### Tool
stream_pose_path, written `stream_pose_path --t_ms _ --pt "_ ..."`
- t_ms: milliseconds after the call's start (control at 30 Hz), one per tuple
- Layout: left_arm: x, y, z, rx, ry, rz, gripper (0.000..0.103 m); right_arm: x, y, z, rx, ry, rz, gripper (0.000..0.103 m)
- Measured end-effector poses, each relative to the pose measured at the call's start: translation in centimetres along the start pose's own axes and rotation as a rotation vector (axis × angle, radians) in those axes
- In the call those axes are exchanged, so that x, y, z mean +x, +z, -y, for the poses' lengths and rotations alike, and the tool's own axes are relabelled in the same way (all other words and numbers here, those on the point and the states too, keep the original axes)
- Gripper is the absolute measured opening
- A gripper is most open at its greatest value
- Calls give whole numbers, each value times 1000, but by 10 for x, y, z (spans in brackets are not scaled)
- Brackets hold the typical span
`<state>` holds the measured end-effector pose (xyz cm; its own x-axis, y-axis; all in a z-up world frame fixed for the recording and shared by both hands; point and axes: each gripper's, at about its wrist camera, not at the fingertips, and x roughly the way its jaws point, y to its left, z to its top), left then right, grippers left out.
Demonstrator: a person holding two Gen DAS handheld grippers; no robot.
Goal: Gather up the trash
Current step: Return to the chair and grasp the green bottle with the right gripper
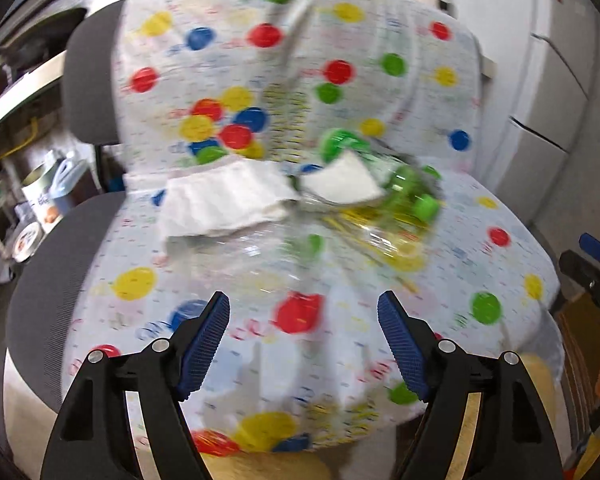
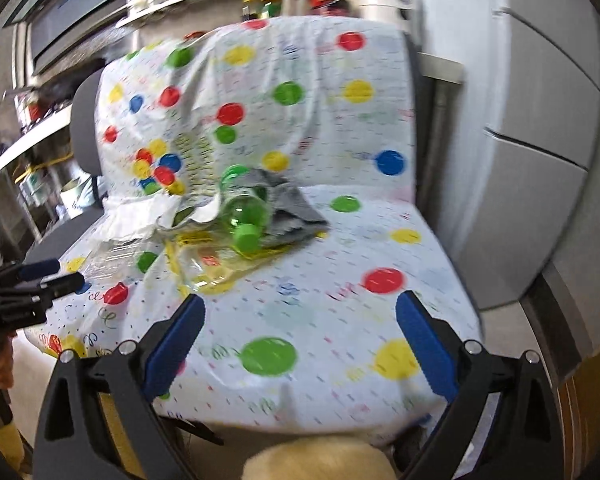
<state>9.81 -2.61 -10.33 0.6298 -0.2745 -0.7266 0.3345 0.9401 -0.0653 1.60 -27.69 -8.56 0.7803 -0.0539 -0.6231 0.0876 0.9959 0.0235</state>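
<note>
Left wrist view: left gripper (image 1: pixel 303 334) spread wide, empty, above front edge of chair seat (image 1: pixel 36 304); green bottle (image 1: pixel 404 196), white tissue (image 1: pixel 224 204) at seat's back edge.
Right wrist view: right gripper (image 2: pixel 300 338) wide apart, empty; bottle amid wrappers (image 2: pixel 204 268).

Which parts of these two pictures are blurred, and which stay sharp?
Left wrist view: the green bottle, white tissue and dotted cover are smeared by motion blur, while the left gripper is sharp. Right wrist view: milder blur; right gripper crisp; fisheye bends the edges.
</note>
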Motion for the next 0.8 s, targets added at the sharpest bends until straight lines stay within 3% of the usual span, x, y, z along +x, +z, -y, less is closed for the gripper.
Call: stream_pose_path --t_ms 467,567,633,800 --pt "35 23 -52 -85 112 -31 77 88 35 -36 -103 65 -44 94" --pt "43 27 -49 -71 109 -41 77 104 47 -38 -125 41 -30 82" --pt "48 31 -46 -59 106 -40 77 120 58 -35 -114 58 -48 65" --pt "60 43 -43 -53 104 -40 77 158 74 -34 -103 102 -108 65"
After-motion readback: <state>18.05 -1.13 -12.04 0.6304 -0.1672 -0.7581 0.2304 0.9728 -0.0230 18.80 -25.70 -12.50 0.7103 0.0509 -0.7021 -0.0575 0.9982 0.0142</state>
